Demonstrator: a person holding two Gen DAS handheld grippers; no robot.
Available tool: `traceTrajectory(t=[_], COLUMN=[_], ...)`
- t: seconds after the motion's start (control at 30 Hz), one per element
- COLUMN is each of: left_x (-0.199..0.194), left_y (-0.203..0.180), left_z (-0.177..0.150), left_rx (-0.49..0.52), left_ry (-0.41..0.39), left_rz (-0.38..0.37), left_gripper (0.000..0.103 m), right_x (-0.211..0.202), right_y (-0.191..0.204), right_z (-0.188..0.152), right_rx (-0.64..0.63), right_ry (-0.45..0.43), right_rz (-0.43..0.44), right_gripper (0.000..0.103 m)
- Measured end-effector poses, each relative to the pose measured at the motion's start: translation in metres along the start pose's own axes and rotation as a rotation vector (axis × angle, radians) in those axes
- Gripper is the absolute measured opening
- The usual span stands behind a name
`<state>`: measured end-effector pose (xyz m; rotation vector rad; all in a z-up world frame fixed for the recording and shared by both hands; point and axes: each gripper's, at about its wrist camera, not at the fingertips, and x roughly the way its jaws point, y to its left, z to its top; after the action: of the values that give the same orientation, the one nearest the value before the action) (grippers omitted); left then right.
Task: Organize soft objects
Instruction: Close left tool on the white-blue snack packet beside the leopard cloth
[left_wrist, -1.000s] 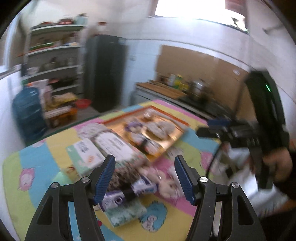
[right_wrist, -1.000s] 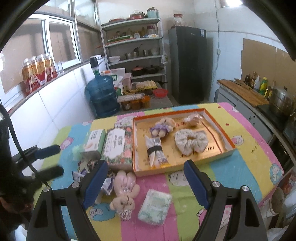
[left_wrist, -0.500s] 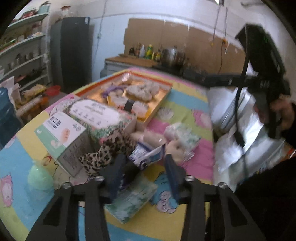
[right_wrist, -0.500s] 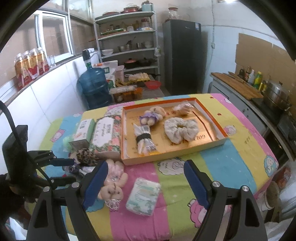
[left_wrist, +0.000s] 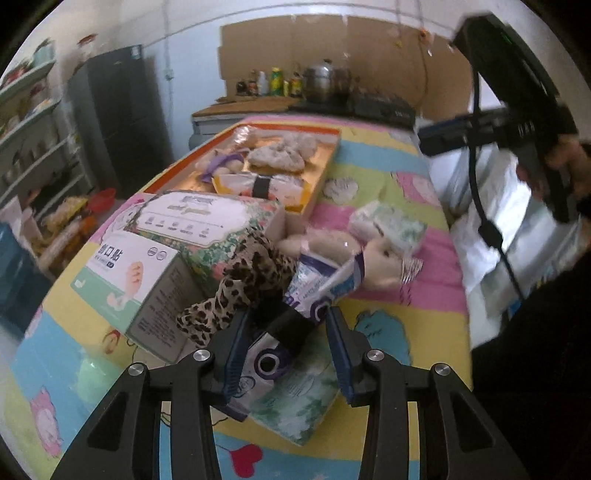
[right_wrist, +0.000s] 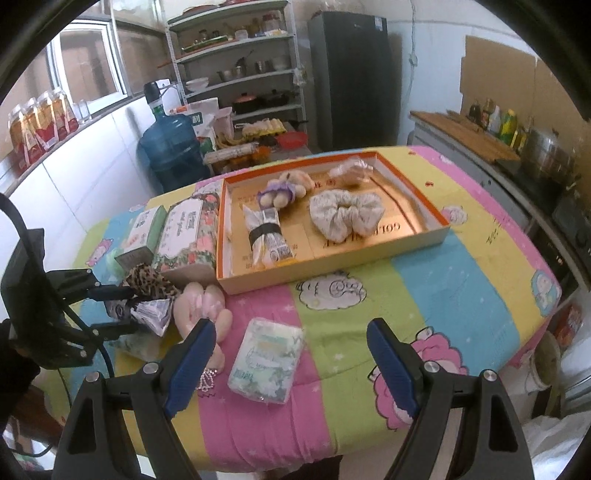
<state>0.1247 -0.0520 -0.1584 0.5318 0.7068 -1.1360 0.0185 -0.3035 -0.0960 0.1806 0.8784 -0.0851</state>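
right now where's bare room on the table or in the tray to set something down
Free: the table cloth right of the tissue pack, and the tray's front right corner past the scrunchie. Crowded: around the plush bunny and floral box.

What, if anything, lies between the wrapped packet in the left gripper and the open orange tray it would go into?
The left gripper has just closed on the banded packet. Toward the orange tray, the leopard scrunchie, floral box and pink plush crowd the low path.

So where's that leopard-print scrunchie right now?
In the left wrist view the leopard-print scrunchie lies low and left of centre, against the floral box, just ahead of the left gripper.
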Motion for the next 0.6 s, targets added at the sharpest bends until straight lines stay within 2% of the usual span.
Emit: traceTrajectory(t=[0.07, 0.17, 0.37, 0.6], left_x=[0.002, 0.006, 0.009, -0.001], left_y=[-0.001, 0.003, 0.009, 0.007], left_z=[0.000, 0.000, -0.002, -0.008], left_rx=[0.030, 0.016, -0.039, -0.137], left_ry=[0.004, 0.009, -0.001, -0.051], left_rz=[0.005, -0.006, -0.021, 0.011], left_gripper=[0.042, 0.042, 0.040, 0.036], right_x=[0.004, 0.007, 0.014, 0.023], right_y=[-0.001, 0.000, 0.000, -0.004], right_z=[-0.001, -0.001, -0.006, -0.015], right_rx=[0.016, 0.018, 0.028, 0.067], right_ry=[0.010, 0.018, 0.042, 0.076], right_rz=[0.008, 0.007, 0.000, 0.009], right_gripper=[0.084, 0.084, 0.084, 0.084])
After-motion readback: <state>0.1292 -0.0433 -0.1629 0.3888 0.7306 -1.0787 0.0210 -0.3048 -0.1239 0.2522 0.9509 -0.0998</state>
